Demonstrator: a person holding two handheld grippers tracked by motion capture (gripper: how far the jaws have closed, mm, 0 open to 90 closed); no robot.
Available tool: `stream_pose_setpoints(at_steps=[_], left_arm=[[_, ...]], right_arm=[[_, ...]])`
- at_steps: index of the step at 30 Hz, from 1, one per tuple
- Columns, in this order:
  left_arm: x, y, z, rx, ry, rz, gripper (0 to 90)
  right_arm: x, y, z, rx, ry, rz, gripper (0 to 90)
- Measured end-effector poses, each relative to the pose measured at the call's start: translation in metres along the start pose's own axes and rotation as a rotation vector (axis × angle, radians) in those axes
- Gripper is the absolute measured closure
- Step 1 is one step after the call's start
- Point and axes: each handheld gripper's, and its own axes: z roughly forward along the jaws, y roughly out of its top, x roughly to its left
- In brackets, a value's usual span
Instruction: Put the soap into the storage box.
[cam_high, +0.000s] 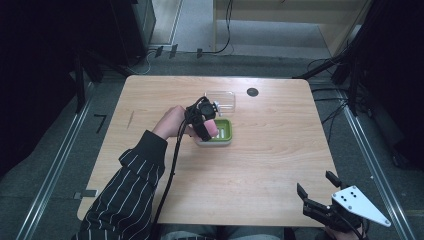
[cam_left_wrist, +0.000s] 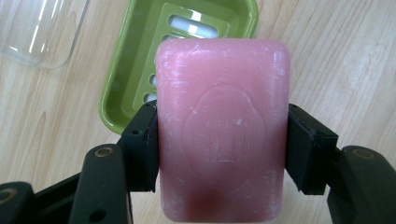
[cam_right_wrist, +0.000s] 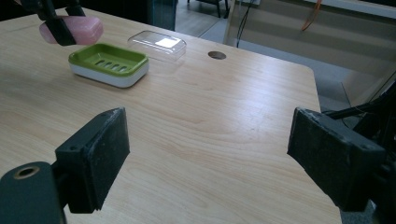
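Note:
A pink bar of soap is clamped between the black jaws of my left gripper, which is shut on it. It hangs just above the left end of a green soap dish with a white base, near the middle of the table. From the right gripper view the soap floats over the dish without touching it. My right gripper stands open and empty at the table's near right corner, its pads wide apart.
A clear plastic lid lies on the wooden table just behind the dish. A dark round grommet sits near the far edge. A striped sleeve comes in from the lower left.

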Motion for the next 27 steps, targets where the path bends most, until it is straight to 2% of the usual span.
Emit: stream_pose_setpoints(at_steps=[18,22,27], left_arm=[[0.007,0.019,0.017,-0.004,0.003,0.081,38.6],[0.009,0.023,0.020,-0.004,0.015,0.100,38.6],[0.011,0.025,0.024,-0.002,0.005,0.114,38.6]], right_arm=[[-0.004,-0.005,-0.012,0.011,-0.041,0.016,12.9],[-0.005,-0.007,-0.015,0.010,-0.051,0.017,12.9],[-0.005,-0.008,-0.018,0.010,-0.063,0.021,12.9]])
